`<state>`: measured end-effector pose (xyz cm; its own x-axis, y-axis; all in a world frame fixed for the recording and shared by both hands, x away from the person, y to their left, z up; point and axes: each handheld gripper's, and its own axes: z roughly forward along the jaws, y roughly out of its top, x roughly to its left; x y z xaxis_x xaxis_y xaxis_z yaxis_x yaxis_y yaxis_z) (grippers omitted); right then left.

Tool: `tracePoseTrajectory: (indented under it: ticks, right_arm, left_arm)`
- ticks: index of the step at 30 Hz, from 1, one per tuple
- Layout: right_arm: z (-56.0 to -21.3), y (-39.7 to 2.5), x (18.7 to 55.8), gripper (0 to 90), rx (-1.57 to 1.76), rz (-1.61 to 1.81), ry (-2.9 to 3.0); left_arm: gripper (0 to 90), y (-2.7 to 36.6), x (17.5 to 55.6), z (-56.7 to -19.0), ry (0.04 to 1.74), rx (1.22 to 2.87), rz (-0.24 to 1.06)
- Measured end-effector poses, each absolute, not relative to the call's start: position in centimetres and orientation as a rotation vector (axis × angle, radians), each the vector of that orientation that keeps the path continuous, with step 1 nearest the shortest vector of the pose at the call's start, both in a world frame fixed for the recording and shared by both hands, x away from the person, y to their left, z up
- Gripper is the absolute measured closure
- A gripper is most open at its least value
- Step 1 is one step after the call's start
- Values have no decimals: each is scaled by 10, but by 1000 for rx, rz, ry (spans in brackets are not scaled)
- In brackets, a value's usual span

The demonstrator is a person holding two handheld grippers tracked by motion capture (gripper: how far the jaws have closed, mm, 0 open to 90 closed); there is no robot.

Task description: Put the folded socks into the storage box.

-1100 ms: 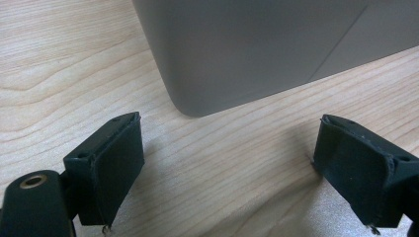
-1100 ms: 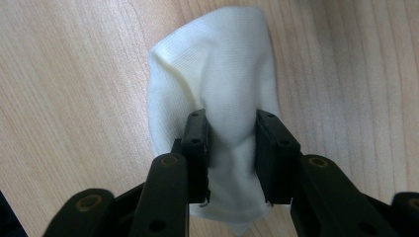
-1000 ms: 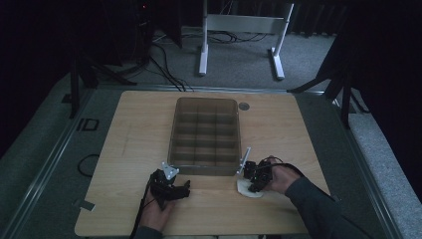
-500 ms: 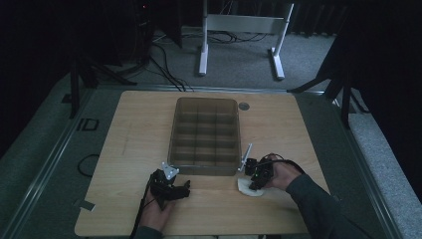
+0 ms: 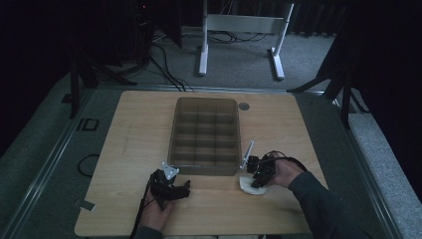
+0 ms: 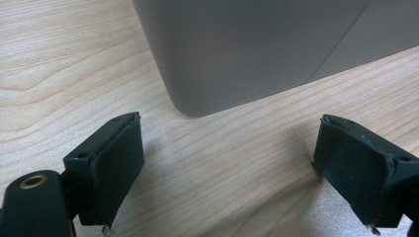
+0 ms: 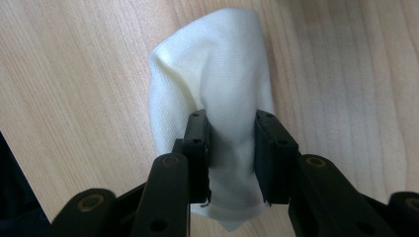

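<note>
Pinching the white cloth (image 7: 212, 94) at centre frame between right gripper (image 7: 231, 148) fingers (image 7: 197, 143), bunching a fold off the counter (image 7: 74, 74). Handling as soft, light, limp; gripping mid-fold probably best. Hovering released, left gripper (image 6: 225, 163), below the grey divided box (image 6: 257, 44).

Both grippers matte black w/ brass-ringed screw holes. Left gripper (image 5: 171, 186), lower left of the high view, has a grey 3-cornered plate on top + black cable. Right gripper (image 5: 259, 173): looped black cable, dark grey sleeve behind it.
</note>
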<state>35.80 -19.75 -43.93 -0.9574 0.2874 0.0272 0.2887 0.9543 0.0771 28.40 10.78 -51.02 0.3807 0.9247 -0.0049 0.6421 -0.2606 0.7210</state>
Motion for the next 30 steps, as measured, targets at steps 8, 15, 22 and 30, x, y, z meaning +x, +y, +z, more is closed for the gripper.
tracePoseTrajectory:
  ticks: [8,15,22,30]
  right_arm:
    - [-432,-200,360,698,-462,-135,-3100]
    - [-428,-205,363,698,-485,-125,-3108]
    - [-422,-208,365,698,-506,-132,-3122]
    - [-416,-210,367,698,-515,-133,-3123]
  left_arm:
    - [121,108,284,-510,1343,2002,566]
    - [121,108,284,-510,1343,2002,566]
    - [121,108,284,-510,1343,2002,566]
    - [121,108,284,-510,1343,2001,566]
